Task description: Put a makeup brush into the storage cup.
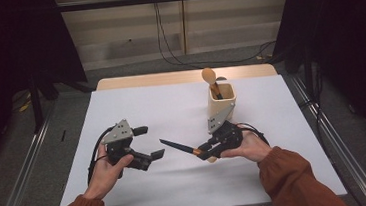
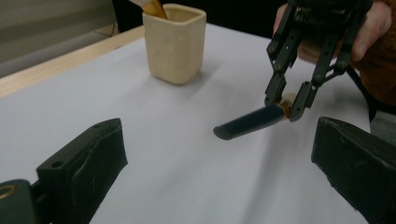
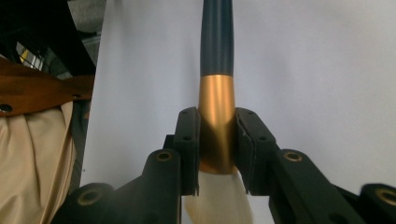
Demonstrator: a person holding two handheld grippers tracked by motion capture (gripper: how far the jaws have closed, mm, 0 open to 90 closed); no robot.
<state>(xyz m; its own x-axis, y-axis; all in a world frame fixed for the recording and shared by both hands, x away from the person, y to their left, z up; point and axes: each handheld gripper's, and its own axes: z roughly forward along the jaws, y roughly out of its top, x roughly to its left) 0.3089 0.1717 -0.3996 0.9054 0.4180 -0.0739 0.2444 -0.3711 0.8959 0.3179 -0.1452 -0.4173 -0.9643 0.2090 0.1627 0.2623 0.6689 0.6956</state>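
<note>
A utensil [image 1: 177, 146] with a dark handle [image 3: 217, 37], a gold collar [image 3: 216, 107] and a cream end is clamped at the collar by my right gripper [image 1: 203, 152], which is shut on it. Its handle points left, towards the left gripper, a little above the white table [image 1: 188, 183]. In the left gripper view the right gripper [image 2: 286, 100] holds the utensil [image 2: 250, 122] ahead of my own jaws. My left gripper [image 1: 150, 142] stands open with nothing between its fingers, short of the handle tip. The right gripper [image 3: 217, 140] has one pad on each side of the collar.
A cream square holder [image 1: 221, 104] stands at the back right of the table, just behind the right gripper, with a wooden spoon [image 1: 210, 78] upright in it. In the left gripper view the holder [image 2: 175, 44] is far ahead on the left. Cables trail from both grippers.
</note>
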